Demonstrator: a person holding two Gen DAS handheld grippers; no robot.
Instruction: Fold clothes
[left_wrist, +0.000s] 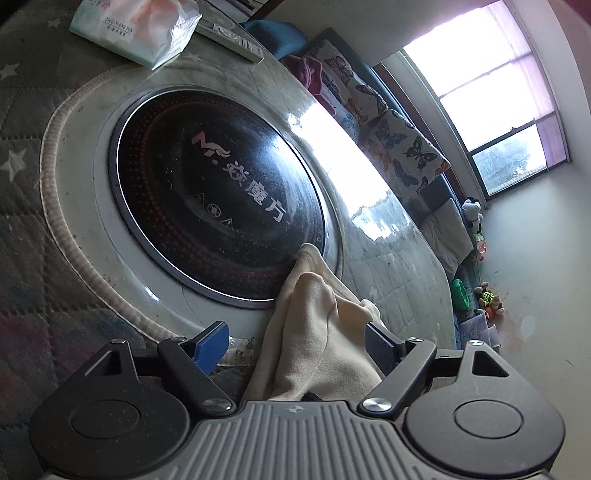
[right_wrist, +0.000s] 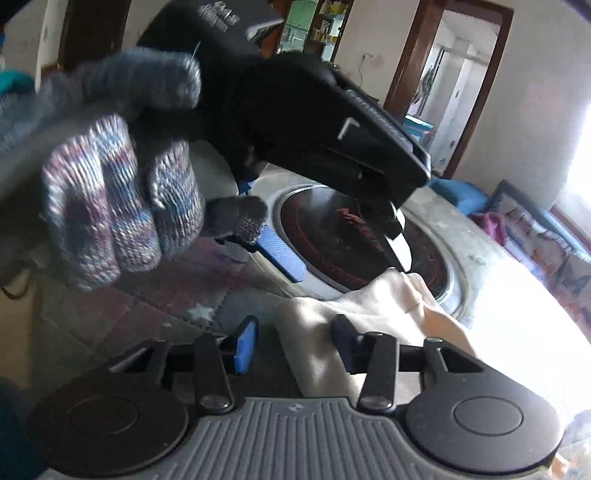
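A cream cloth (left_wrist: 317, 332) lies bunched on the table by the black round heater plate (left_wrist: 218, 199). My left gripper (left_wrist: 295, 341) is open, its jaws wide apart, with the cloth lying between them and against the right finger. In the right wrist view the same cloth (right_wrist: 369, 317) lies between the open jaws of my right gripper (right_wrist: 295, 341). The left gripper (right_wrist: 340, 254), held by a knitted-gloved hand (right_wrist: 110, 199), hovers above the cloth, open.
A tissue pack (left_wrist: 136, 29) and a remote control (left_wrist: 232, 38) lie at the table's far side. A butterfly-print sofa cover (left_wrist: 388, 125) runs along the window. A star-patterned quilted cover (left_wrist: 22, 184) drapes the table's edge. A doorway (right_wrist: 454, 85) stands behind.
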